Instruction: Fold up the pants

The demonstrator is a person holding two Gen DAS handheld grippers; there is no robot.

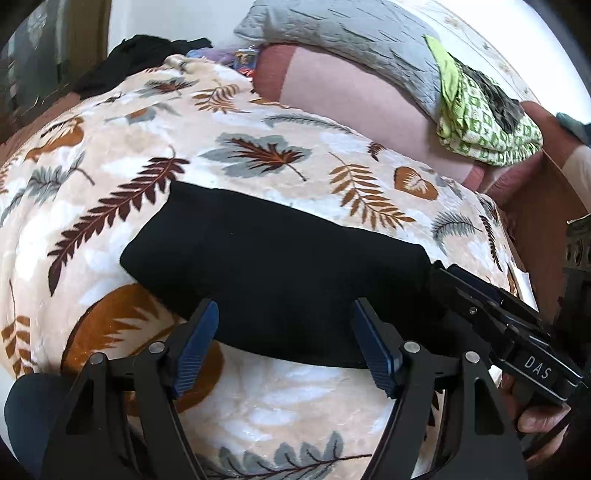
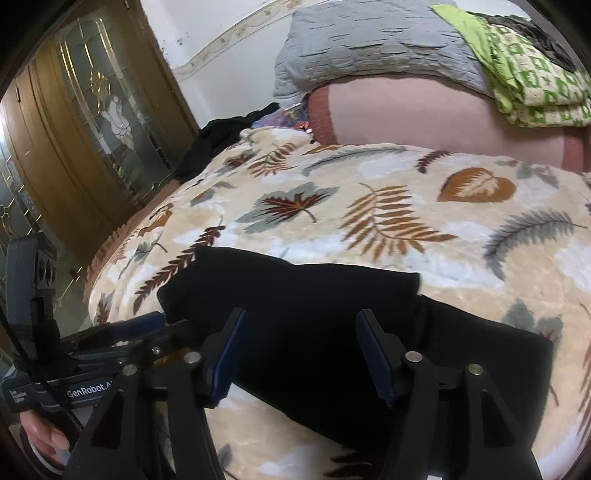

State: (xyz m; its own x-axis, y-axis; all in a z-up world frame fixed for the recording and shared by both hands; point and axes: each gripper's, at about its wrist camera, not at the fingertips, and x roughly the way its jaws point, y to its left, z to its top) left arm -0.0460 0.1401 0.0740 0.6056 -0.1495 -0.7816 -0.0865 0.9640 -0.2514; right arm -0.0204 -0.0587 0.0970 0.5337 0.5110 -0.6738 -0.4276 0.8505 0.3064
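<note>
The black pants lie folded into a compact rectangle on the leaf-patterned blanket. My left gripper is open, its blue pads straddling the near edge of the pants, holding nothing. My right gripper is open over the pants in the right wrist view, also empty. In the left wrist view the right gripper sits at the right end of the folded pants. In the right wrist view the left gripper is at the pants' left end.
A grey pillow and a folded green patterned cloth rest on a pink bolster at the back. Dark clothing lies at the far left. A wooden glass-panel door stands left of the bed.
</note>
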